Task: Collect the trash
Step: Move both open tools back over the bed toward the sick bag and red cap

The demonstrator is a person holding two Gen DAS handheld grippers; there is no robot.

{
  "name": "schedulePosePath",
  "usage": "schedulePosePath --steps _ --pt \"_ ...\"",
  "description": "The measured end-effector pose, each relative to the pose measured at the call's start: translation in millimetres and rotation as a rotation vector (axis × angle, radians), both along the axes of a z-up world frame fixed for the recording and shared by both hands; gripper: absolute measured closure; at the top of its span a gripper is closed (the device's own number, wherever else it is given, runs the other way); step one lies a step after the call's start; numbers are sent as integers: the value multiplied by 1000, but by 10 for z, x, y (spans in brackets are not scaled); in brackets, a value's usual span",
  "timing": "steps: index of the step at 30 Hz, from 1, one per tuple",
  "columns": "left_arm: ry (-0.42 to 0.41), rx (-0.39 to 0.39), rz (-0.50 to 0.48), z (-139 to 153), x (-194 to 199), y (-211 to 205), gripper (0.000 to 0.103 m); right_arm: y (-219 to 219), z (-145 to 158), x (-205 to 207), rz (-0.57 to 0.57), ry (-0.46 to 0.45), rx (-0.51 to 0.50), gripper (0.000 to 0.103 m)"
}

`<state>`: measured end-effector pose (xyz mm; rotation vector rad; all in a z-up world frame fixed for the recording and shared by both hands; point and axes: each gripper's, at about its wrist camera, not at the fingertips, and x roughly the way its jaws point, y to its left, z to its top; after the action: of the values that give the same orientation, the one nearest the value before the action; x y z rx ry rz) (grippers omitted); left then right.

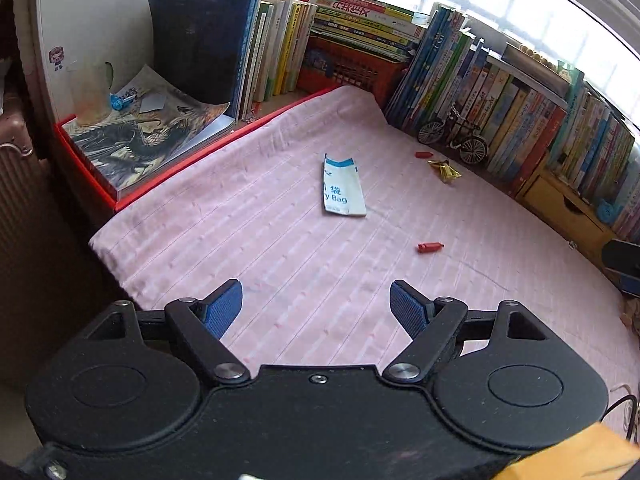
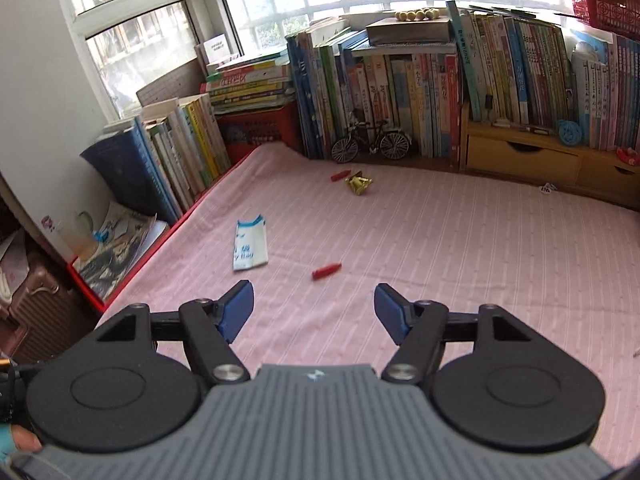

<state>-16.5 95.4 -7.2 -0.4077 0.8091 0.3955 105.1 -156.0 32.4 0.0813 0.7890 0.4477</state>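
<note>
A flat white and blue paper bag (image 1: 343, 189) (image 2: 250, 247) lies in the middle of the pink striped cloth (image 1: 280, 264) (image 2: 460, 248). A small red wrapper (image 1: 430, 247) (image 2: 326, 271) rests to its right, nearer me. Farther back lie a second red wrapper (image 1: 423, 155) (image 2: 340, 175) and a crumpled gold wrapper (image 1: 445, 171) (image 2: 359, 184). My left gripper (image 1: 316, 306) hovers open over the near cloth, well short of the bag. My right gripper (image 2: 314, 308) is open too, just short of the near red wrapper. Both are empty.
Rows of books (image 1: 500, 92) (image 2: 420, 96) line the back and left edges. A model bicycle (image 1: 452, 136) (image 2: 370, 142) stands in front of them. A yellow drawer unit (image 2: 540, 160) sits at the back right. Magazines and a glass (image 1: 90, 94) lie at the left.
</note>
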Motion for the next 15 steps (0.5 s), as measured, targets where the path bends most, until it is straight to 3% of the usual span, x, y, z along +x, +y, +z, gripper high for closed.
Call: schedulePosePath --steps 6,9,15 --pt "11 5 32 -185 705 88 27 -67 -114 843 -20 37 13 27" --pt "12 9 33 -310 1035 120 28 -65 -254 1269 -4 69 -1 36" --pt "33 15 56 -622 1558 156 27 198 -676 1638 216 121 -120 38"
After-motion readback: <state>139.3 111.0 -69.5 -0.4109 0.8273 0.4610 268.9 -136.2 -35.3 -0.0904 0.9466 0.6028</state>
